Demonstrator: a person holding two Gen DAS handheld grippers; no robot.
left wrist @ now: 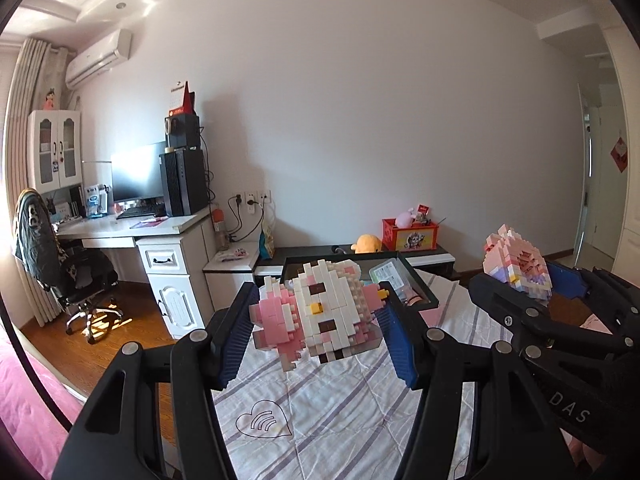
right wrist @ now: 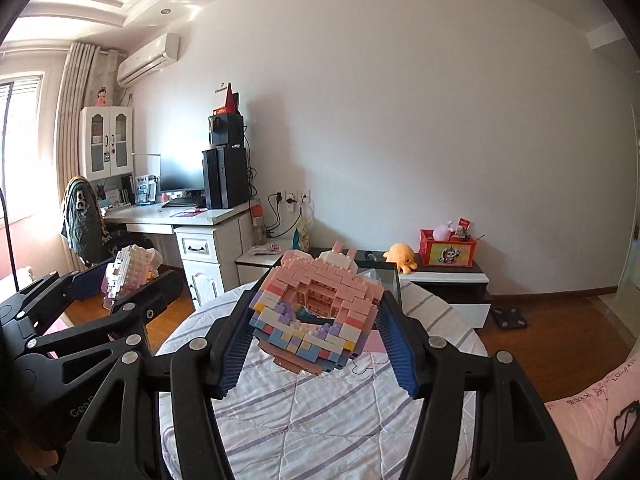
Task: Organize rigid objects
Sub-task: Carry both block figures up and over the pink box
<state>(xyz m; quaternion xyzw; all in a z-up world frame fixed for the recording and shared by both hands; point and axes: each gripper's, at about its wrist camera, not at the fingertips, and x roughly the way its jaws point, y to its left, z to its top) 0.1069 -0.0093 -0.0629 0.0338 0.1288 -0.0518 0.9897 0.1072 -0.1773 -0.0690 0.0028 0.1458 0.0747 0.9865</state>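
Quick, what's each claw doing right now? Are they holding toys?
Left gripper: closed on the white and pink block figure.
Right gripper: closed on the pink pastel block figure.

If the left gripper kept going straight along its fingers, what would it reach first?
The left gripper, shut on the white-and-pink block figure, points at the black-rimmed tray on the striped quilt. That tray is probably met first, though depth is unclear.

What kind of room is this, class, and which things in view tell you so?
Most likely a bedroom used as a study too: a quilted bed in front, a desk with a computer monitor, and a wall air conditioner.
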